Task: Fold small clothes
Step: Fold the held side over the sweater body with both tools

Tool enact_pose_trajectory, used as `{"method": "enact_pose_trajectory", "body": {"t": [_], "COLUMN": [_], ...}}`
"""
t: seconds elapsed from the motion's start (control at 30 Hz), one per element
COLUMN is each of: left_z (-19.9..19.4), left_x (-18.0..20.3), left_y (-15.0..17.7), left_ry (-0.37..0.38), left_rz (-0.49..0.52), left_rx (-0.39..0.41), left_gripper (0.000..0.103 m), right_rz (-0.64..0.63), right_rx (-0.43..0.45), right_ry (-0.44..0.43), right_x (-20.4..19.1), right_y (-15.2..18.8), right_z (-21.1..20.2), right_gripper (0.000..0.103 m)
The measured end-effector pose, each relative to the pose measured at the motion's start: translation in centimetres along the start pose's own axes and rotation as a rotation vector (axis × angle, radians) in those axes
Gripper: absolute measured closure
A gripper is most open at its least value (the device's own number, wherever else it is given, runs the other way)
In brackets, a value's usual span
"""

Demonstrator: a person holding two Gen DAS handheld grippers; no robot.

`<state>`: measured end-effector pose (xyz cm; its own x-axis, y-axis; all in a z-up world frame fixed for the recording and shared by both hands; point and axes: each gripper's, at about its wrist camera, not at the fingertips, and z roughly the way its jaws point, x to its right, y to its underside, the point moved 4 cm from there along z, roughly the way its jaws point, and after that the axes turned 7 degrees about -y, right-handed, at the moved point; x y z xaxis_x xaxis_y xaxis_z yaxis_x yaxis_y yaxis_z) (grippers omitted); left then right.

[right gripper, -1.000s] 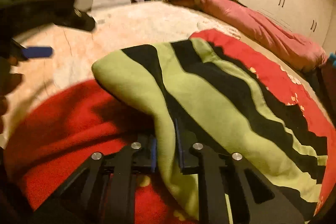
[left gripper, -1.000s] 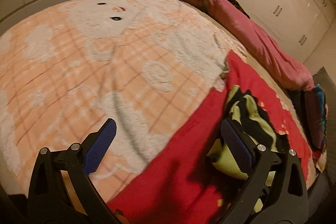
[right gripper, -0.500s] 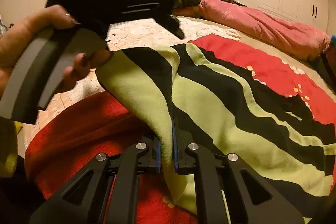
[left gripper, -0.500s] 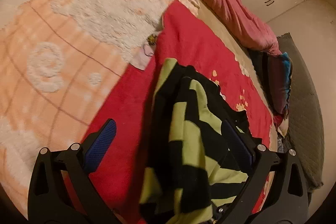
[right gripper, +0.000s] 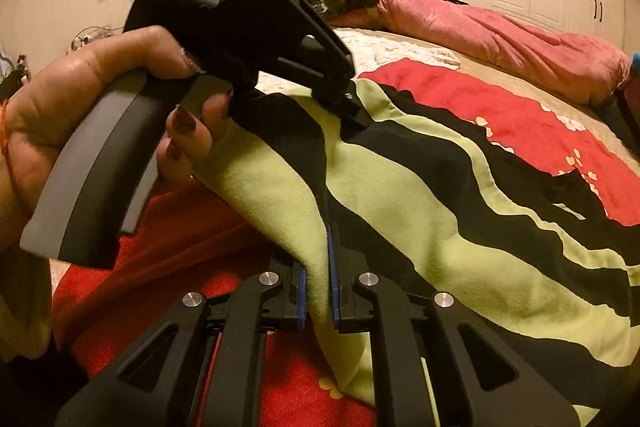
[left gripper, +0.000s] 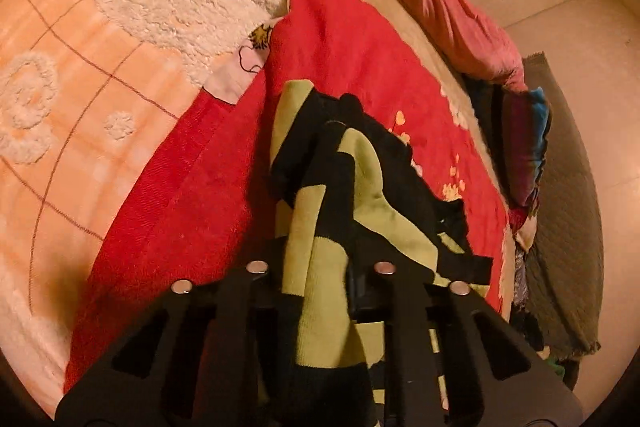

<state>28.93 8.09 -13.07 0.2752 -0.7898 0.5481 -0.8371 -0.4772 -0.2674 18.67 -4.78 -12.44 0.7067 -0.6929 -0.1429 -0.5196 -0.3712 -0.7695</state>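
Right wrist: both grippers (right gripper: pixel 318 301) (left gripper: pixel 320 279) pinch striped garment (right gripper: pixel 420 211).

Open orange blanket (left gripper: pixel 100 75) is lying free left of the red blanket (left gripper: pixel 192 195). The pink duvet (right gripper: pixel 500 35) is walling off the far side, and the piled clothes (left gripper: pixel 524 155), seemingly, the bed's edge.

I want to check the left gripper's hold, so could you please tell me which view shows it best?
The right wrist view: it shows the left gripper from outside, shut on the striped garment. The left wrist view shows only its own jaws with cloth between.
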Motion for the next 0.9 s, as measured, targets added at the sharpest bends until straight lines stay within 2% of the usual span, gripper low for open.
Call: {"method": "enact_pose_trajectory", "body": {"t": [0.23, 0.5, 0.73, 0.9], "left_z": [-2.4, -4.7, -3.9, -2.1], "left_x": [1.7, 8.9, 16.1, 19.1], "left_y": [0.6, 2.4, 5.9, 8.9], "left_ry": [0.048, 0.084, 0.074, 0.068], "left_rz": [0.007, 0.108, 0.213, 0.256], "left_rx": [0.055, 0.085, 0.066, 0.03], "left_gripper": [0.098, 0.098, 0.098, 0.097], "right_rz": [0.012, 0.084, 0.171, 0.218], "right_rx": [0.03, 0.088, 0.115, 0.106], "right_ry": [-0.005, 0.005, 0.019, 0.019], "right_x": [0.2, 2.4, 5.0, 6.4], "right_y": [0.2, 0.7, 2.5, 4.4], "right_z": [-1.7, -6.6, -10.8, -12.8], "right_gripper": [0.095, 0.095, 0.095, 0.095]}}
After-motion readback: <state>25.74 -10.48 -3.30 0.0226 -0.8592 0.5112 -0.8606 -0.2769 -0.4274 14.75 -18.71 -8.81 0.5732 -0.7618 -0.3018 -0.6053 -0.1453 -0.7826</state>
